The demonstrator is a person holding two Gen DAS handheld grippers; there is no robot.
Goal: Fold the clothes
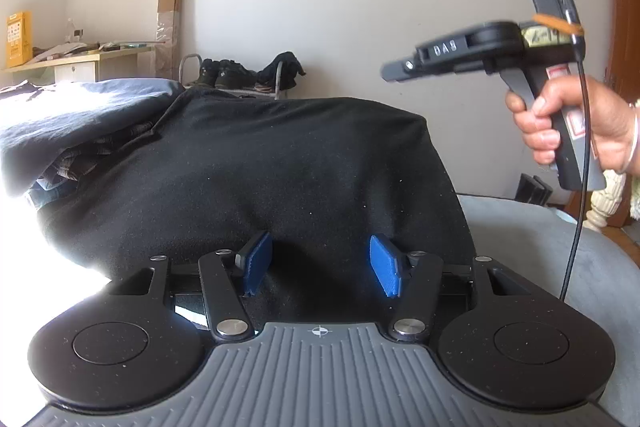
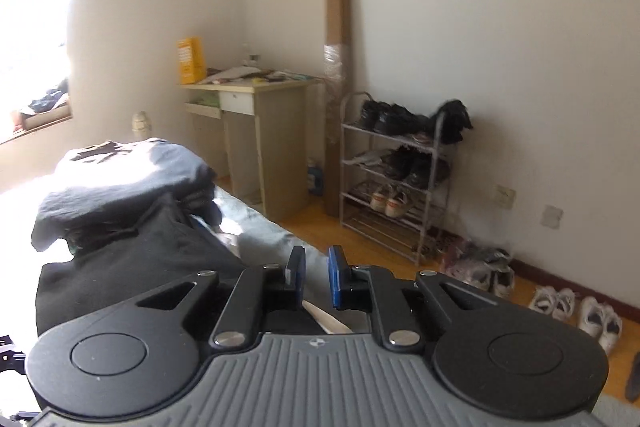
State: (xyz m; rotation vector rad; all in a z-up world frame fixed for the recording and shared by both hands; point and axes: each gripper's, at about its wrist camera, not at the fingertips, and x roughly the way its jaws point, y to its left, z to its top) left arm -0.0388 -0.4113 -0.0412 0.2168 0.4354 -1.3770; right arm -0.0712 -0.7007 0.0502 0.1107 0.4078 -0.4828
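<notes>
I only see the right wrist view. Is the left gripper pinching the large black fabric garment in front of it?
Observer: No. The left gripper is open, its blue pads apart over the black fabric garment and gripping nothing.
Operator: Where is the right gripper relative to that garment?
Observer: The left wrist view shows the right gripper in the air, above the garment's right side and clear of it.
Operator: What holds it?
Observer: A hand wrapped around its handle, with a thin pale bangle on the wrist.
</notes>
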